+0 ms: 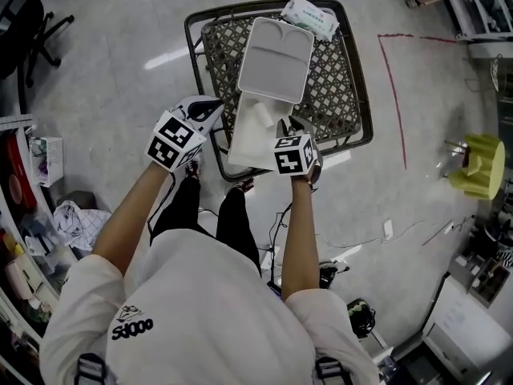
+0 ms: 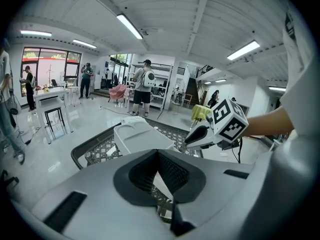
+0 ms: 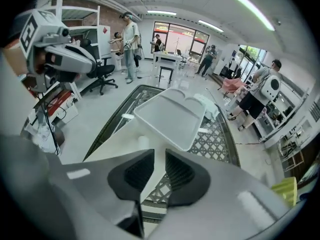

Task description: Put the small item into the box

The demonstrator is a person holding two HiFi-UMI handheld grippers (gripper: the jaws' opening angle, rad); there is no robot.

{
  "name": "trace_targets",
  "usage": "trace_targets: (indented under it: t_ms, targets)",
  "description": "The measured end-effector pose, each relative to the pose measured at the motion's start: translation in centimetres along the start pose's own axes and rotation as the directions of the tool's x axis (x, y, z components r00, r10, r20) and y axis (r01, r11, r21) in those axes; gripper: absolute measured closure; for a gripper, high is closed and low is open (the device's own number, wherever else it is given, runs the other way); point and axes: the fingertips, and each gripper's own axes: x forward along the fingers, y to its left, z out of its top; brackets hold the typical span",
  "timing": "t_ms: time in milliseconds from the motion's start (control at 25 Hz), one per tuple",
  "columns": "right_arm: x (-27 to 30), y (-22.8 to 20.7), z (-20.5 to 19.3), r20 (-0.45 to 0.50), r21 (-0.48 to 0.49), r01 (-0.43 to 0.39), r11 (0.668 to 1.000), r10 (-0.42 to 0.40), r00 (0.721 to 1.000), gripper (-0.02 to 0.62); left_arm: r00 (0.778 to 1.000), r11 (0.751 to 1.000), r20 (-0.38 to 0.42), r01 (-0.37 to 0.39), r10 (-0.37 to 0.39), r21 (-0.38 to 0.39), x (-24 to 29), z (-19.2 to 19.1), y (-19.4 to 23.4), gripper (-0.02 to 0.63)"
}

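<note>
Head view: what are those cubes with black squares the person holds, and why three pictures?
A person holds two grabbing tools; the cubes are part of them. One picture looks down from a camera on the head; the other two come from cameras riding on each tool. On the mesh table sit an open white box and a pack of wipes. The right tool pinches the box's near edge. The left tool is shut, with nothing seen in it.
</note>
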Motion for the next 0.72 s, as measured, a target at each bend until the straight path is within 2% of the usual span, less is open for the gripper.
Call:
trace_targets:
  t_ms: [80,320,560,720]
  targets:
    - [-1.7,-1.0,0.8,0.035,0.032,0.02,0.999,-0.021,0.999,0.54,1.0,1.0,0.019,-0.001,0.0,0.01,-0.2,1.2,-0.2,0.601]
    - [-6.7,-3.7,2.5,0.123,0.119,0.047,0.992,-0.062,0.99,0.583,0.995,0.999,0.098,-0.023,0.02,0.037,-1.2,5.6,-0.3,0.601]
    - [-11.0,-5.9,3.5,0.189,0.174,0.073,0.982,-0.106,0.976,0.584,0.985,0.994,0.168,-0.055,0.039,0.092,-2.6,10.0,-0.4,0.601]
    - [-14.5,-7.1,5.2,0.271,0.234,0.067,0.97,-0.131,0.954,0.584,0.978,0.99,0.206,-0.07,0.044,0.124,-3.8,12.4,-0.8,0.601]
